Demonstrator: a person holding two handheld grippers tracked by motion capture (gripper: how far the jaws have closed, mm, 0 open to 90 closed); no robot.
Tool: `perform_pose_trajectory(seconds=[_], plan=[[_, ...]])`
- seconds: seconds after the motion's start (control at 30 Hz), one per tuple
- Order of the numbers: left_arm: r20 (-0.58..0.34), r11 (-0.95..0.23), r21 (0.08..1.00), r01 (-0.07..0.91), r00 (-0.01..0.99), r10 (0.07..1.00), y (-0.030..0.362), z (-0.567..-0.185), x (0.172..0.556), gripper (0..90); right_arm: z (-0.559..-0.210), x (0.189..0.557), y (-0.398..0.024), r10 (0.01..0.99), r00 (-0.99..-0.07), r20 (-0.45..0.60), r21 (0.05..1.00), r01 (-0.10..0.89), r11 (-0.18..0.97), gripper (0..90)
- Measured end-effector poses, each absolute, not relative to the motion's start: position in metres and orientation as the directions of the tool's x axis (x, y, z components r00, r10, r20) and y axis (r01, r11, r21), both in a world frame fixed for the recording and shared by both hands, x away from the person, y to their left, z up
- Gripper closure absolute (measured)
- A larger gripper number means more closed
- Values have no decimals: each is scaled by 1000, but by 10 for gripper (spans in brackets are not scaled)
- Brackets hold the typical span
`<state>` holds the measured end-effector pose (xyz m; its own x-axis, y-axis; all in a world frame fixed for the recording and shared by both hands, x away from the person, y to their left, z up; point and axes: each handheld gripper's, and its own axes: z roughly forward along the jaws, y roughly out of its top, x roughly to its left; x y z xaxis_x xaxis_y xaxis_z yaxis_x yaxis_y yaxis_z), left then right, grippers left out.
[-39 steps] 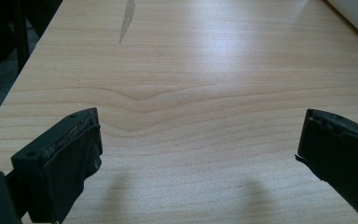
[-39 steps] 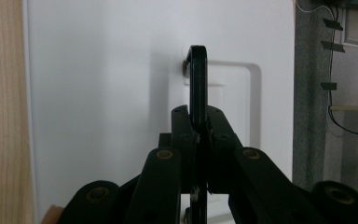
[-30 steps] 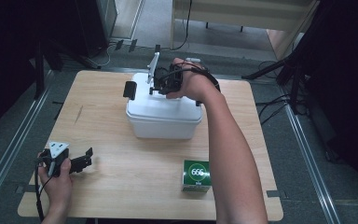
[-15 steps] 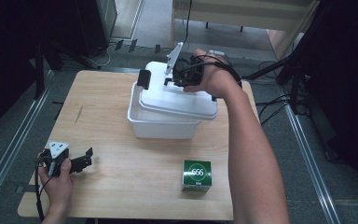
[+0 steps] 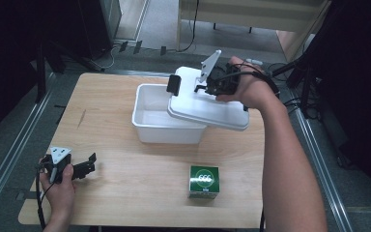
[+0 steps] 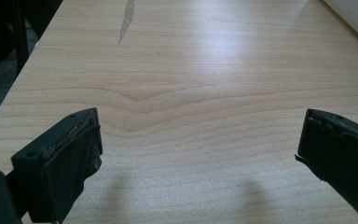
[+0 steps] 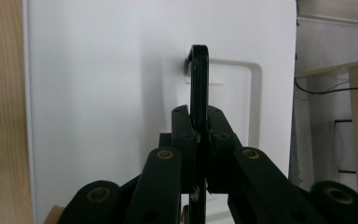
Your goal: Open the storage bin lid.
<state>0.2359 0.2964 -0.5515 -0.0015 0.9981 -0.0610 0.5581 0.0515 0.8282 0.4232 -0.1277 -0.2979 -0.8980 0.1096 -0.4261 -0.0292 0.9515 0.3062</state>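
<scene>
Right gripper (image 5: pixel 207 87) clenched on lid handle (image 7: pixel 198 84), lid (image 5: pixel 207 104) lifted to uncover white bin (image 5: pixel 147 121) below; left gripper (image 5: pixel 89 164) released, idle.

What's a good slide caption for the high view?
Right claw lifts the white lid off the bin.

Glossy white plastic lid (image 5: pixel 207 104), wood-grain table (image 5: pixel 125 193)

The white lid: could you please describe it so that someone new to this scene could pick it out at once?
On the wooden table, find the open white tub near the far edge. The white lid hangs tilted over the tub's right side, raised by its thin black handle, on which the right claw is shut. It is flat, unlike the small green box.
</scene>
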Motion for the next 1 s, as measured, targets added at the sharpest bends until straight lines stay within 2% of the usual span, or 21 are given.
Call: perform_pose_trajectory(seconds=[0.57,1.0], plan=[[-67,57,830,554,-3,998,297,-552,236,0,-322,412,-211,227,-880,-417,298,103,949,848],[-59,50,828,559,-2,998,296,-551,235,0,-335,406,-245,279,-868,-411,302,159,940,848]])
